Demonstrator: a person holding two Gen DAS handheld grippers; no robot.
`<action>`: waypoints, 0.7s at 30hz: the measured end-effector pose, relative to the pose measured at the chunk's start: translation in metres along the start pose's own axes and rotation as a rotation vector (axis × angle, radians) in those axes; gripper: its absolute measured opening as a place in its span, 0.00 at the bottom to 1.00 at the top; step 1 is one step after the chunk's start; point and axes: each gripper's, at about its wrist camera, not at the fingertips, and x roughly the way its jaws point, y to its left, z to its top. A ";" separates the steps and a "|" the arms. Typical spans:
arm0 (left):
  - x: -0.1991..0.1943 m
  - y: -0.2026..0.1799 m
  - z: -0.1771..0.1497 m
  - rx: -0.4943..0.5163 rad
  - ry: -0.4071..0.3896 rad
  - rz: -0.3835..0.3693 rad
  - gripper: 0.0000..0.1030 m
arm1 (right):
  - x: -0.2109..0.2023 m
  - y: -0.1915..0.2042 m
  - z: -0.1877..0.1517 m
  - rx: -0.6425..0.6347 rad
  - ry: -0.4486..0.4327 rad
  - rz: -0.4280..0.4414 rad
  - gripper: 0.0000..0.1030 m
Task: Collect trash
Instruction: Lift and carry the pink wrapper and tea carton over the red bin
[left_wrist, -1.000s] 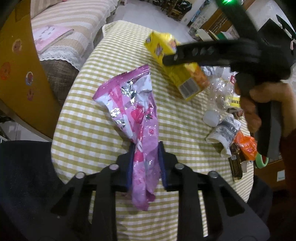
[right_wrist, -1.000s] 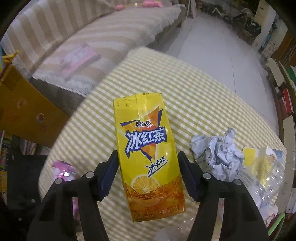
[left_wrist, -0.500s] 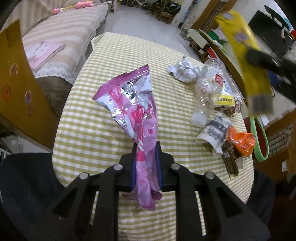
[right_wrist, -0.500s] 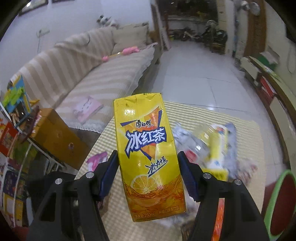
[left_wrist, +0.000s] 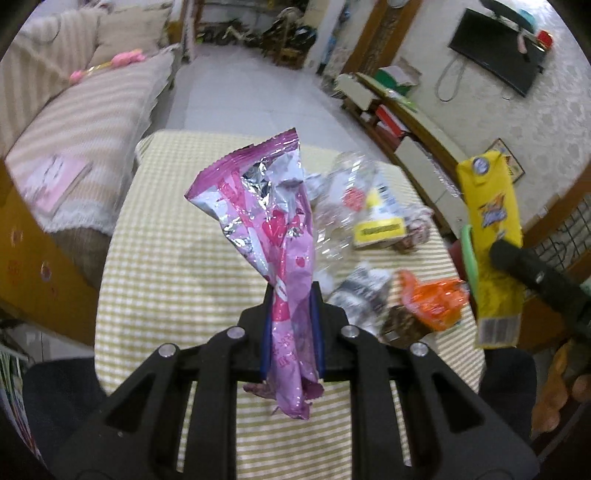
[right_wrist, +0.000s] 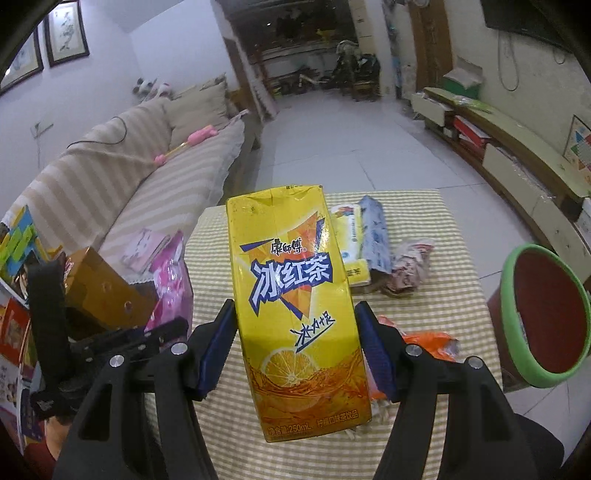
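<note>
Wrapper (left_wrist: 273, 236) in left jaws | carton (right_wrist: 295, 306) in right jaws

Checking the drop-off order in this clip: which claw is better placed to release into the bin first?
Probably the right claw. Its yellow tea carton is held up with the green-rimmed bin just off its right side. The left claw, shut on the pink wrapper, sits farther from that bin, over the checked table.

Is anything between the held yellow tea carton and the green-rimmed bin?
Nothing visible. The right gripper holds the yellow tea carton above the checked table; the green-rimmed bin stands open off the table's right edge.
</note>
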 end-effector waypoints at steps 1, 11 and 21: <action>-0.001 -0.006 0.004 0.012 -0.008 -0.008 0.16 | -0.004 -0.003 -0.001 0.004 -0.010 -0.006 0.61; -0.010 -0.048 0.030 0.081 -0.069 -0.065 0.16 | -0.033 -0.042 -0.011 0.093 -0.063 -0.071 0.61; -0.008 -0.076 0.030 0.130 -0.068 -0.099 0.16 | -0.047 -0.066 -0.018 0.164 -0.092 -0.106 0.61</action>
